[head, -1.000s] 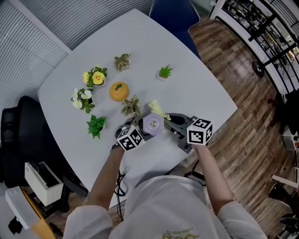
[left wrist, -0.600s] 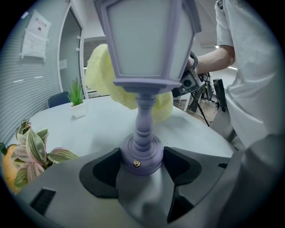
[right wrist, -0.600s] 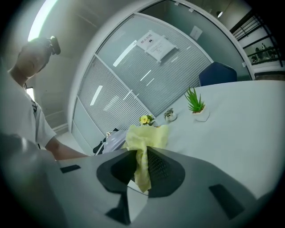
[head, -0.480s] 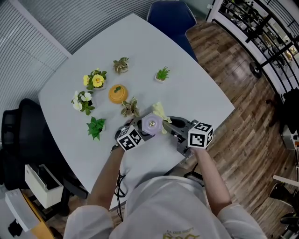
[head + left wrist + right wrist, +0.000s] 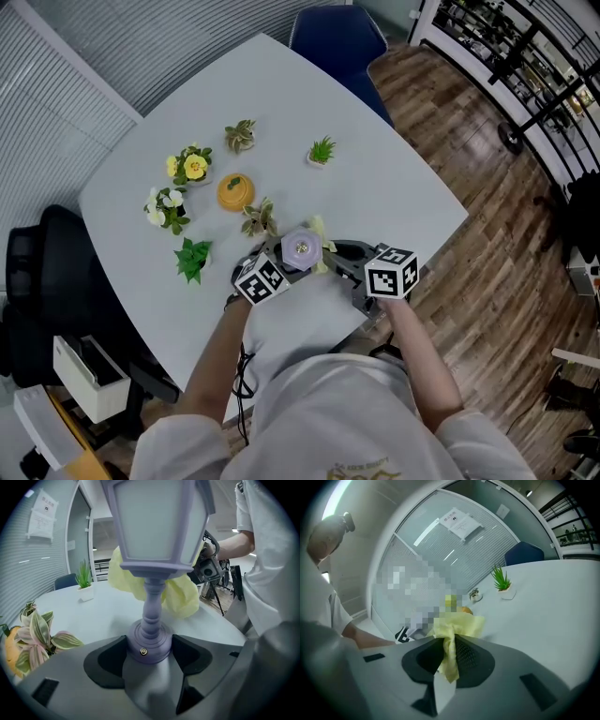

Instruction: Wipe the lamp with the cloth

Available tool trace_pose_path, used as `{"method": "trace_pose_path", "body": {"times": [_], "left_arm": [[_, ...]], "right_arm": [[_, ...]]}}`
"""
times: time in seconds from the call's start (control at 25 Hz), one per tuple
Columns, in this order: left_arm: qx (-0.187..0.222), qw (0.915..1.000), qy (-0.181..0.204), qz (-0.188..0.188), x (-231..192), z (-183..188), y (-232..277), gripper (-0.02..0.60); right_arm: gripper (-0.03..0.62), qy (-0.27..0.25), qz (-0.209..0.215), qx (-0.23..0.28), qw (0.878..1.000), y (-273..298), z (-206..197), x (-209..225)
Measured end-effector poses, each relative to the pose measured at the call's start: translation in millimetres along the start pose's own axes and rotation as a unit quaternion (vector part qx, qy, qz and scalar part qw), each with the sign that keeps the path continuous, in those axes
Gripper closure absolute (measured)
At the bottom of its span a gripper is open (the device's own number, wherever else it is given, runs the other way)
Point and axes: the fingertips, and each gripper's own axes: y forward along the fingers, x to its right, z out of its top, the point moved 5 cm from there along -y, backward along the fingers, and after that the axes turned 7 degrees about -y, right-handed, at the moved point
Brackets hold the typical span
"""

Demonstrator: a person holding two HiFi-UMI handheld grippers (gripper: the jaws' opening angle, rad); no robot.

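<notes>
1. The left gripper [image 5: 150, 652] is clamped on the round base of the lilac lamp [image 5: 157, 527], keeping it upright at the near part of the white table [image 5: 394, 178]
2. The lamp looks rigid, light and top-heavy, with a thin turned stem and pale panels that may be fragile; the base seems the soundest place to hold
3. The yellow cloth [image 5: 180, 597] lies against the lamp's far side; soft and limp, it should fold round the edges
4. The right gripper [image 5: 449, 660] pinches a bunched end of the cloth
</notes>
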Motion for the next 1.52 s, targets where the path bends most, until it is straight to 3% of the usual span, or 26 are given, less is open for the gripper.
{"method": "trace_pose_path", "body": {"times": [0.36, 1.0, 1.52], "left_arm": [[0.001, 0.9999, -0.011, 0.009, 1, -1, 0, 0.27], [0.0, 0.9987, -0.04, 0.031, 2, -2, -1, 0.27], [0.003, 0.998, -0.049, 0.04, 1, -2, -1, 0.27]], "right_arm": [[0.531, 0.016, 0.026, 0.064, 0.998, -16, 15, -12], [0.531, 0.001, -0.022, 0.016, 1.0, -5, 5, -6], [0.531, -0.012, -0.011, 0.02, 1.0, -12, 4, -24]]}}
